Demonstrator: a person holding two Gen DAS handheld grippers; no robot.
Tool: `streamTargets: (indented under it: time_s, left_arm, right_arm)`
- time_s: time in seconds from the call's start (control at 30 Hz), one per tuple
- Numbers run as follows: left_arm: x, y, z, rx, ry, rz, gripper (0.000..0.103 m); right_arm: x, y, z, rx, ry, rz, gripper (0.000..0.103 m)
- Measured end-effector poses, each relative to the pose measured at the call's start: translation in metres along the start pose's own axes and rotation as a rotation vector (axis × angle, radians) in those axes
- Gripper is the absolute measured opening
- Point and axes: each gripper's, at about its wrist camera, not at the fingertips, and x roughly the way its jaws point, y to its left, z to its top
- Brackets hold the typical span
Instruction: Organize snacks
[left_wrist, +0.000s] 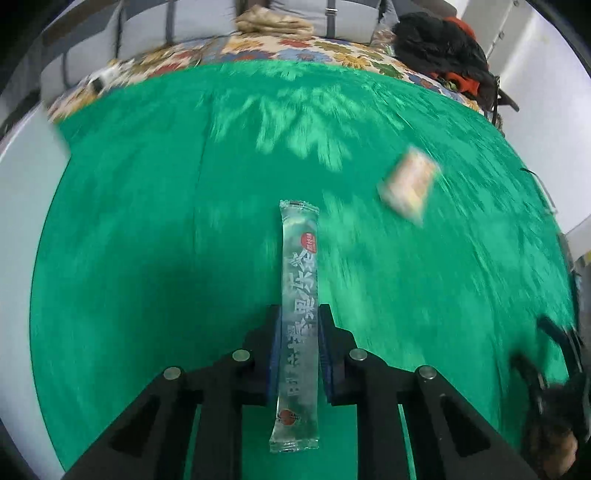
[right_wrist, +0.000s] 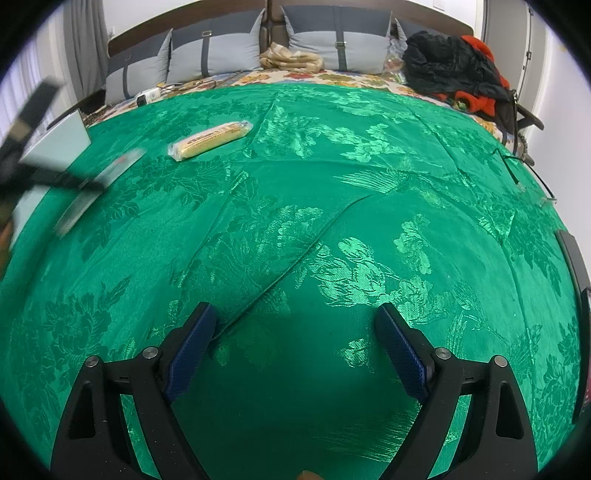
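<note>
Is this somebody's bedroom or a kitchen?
Most likely a bedroom. Grey pillows lean on a headboard, a green bedspread covers the bed, and clothes are piled in one corner.

Your left gripper (left_wrist: 298, 332) is holding a jelly stick (left_wrist: 298, 317) lengthwise between its jaws, above the cloth (left_wrist: 147, 221) that is covering the bed. A snack pack (right_wrist: 210, 140) is lying on the cloth, ahead and left of your right gripper (right_wrist: 295, 347). Pillows (right_wrist: 214, 48) are standing behind, clothes (right_wrist: 454, 70) lying far right.
</note>
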Motion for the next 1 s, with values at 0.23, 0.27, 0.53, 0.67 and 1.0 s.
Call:
streamTargets:
  time_s: [0.23, 0.27, 0.53, 0.67, 1.0]
  left_arm:
    - [-0.027, 0.005, -0.068, -0.057, -0.093, 0.005, 0.021]
    - [-0.027, 0.006, -0.068, -0.050, -0.115, -0.002, 0.029]
    - [-0.011, -0.008, -0.065, 0.109, -0.171, 0.132, 0.087]
    - [-0.008, 0.000, -0.064, 0.097, -0.193, 0.132, 0.096]
    - [-0.004, 0.002, -0.063, 0.084, -0.204, 0.142, 0.103]
  right_arm:
    - [0.000, 0.000, 0.000, 0.000, 0.000, 0.001, 0.091]
    - [0.000, 0.000, 0.000, 0.000, 0.000, 0.001, 0.091]
    - [0.000, 0.000, 0.000, 0.000, 0.000, 0.001, 0.091]
    - [0.000, 0.000, 0.000, 0.001, 0.000, 0.001, 0.091]
    - [0.000, 0.000, 0.000, 0.001, 0.000, 0.001, 0.091]
